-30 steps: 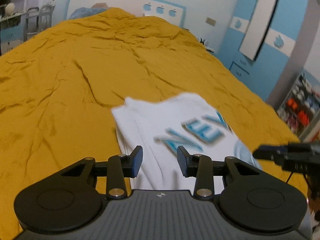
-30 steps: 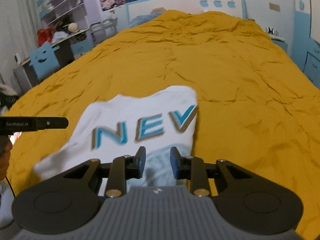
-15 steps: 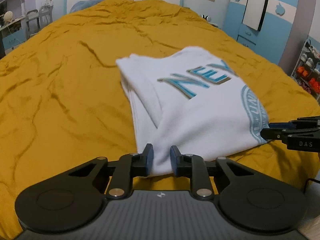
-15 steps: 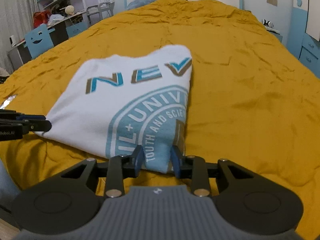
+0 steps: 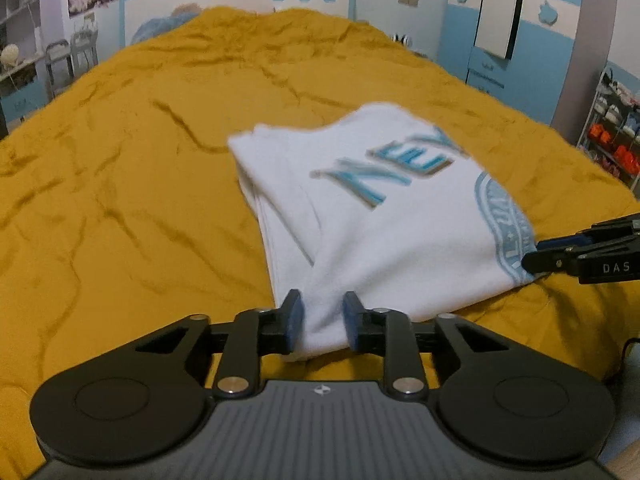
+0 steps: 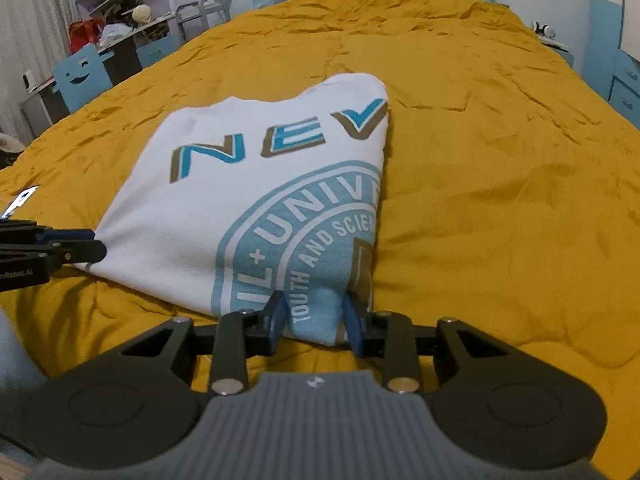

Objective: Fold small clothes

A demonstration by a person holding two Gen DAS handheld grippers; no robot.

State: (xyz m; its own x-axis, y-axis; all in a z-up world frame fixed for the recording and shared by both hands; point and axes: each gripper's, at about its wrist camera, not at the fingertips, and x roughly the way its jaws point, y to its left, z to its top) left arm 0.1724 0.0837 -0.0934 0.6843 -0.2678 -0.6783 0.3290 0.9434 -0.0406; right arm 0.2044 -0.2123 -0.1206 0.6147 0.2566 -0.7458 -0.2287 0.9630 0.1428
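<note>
Folded white shirt point(image 6: 224, 208) lies on the yellow bedspread point(image 6: 500, 200); left gripper point(image 5: 322, 322) and right gripper point(image 6: 314, 322) at 6 o'clock have just been opening, jaws now loose around its near hem.

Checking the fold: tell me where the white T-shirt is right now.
The white T-shirt lies folded on the yellow bedspread near its front edge, its two near corners between the jaws of the left gripper and right gripper.

The white T-shirt point(image 6: 240, 208) lies folded flat on the mustard-yellow bedspread point(image 6: 500, 200), print side up. Its print shows blue-and-tan letters "NEV" above a light-blue circular seal (partly cut off by the fold). Stacked fold layers show along its left edge in the left wrist view.
</note>
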